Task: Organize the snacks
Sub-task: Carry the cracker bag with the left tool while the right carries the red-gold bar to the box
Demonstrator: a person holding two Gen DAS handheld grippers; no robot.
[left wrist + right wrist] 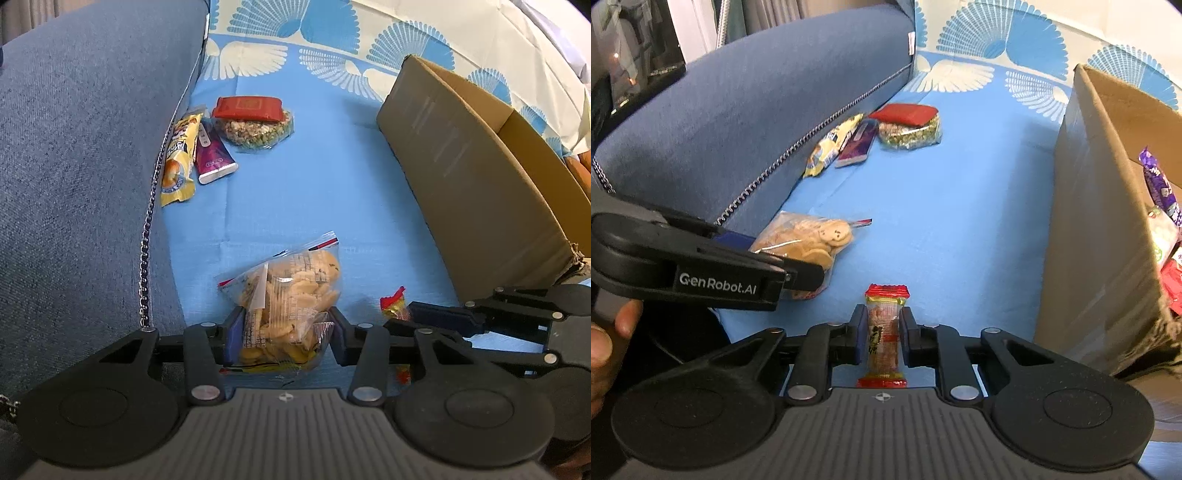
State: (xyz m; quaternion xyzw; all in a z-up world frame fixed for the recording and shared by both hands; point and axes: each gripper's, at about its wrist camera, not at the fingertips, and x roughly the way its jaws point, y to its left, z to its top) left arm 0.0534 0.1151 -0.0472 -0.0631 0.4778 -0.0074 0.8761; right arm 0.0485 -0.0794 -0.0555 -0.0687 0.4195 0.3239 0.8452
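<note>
Blue denim-weave sofa cushion w/ beaded piping [81, 155] fills the left side; it borders the light-blue bedsheet w/ white fan print [314, 192] that carries everything. Open brown cardboard box [472, 177] stands on the sheet at right, near wall facing the snacks; in right wrist view purple, white and red wrappers show inside it, details too small to read.

Far cluster, against the cushion edge: round clear pack of mixed grains/nuts [255, 131] w/ a flat red rectangular packet [249, 107] lying on top; just beside them a purple-and-white tube-shaped pack [212, 155] and a yellow printed snack pouch [179, 158], touching each other. Nothing lies btwn this cluster and the near items.

Clear zip bag of pale round biscuits [291, 306] lies near the cushion, close in. Left hand-held gripper [282, 334] straddles its near end, jaws abt half open, both pads pressing the plastic: bag gripped.

Small clear candy-style wrapper w/ red crimped ends [886, 332] lies lengthwise btwn the fingers of the right hand-held gripper [884, 332], jaws narrow, pads closed on its sides. It sits btwn biscuit bag and box, near the box corner. A hand [605, 343] shows at left edge of right wrist view.
</note>
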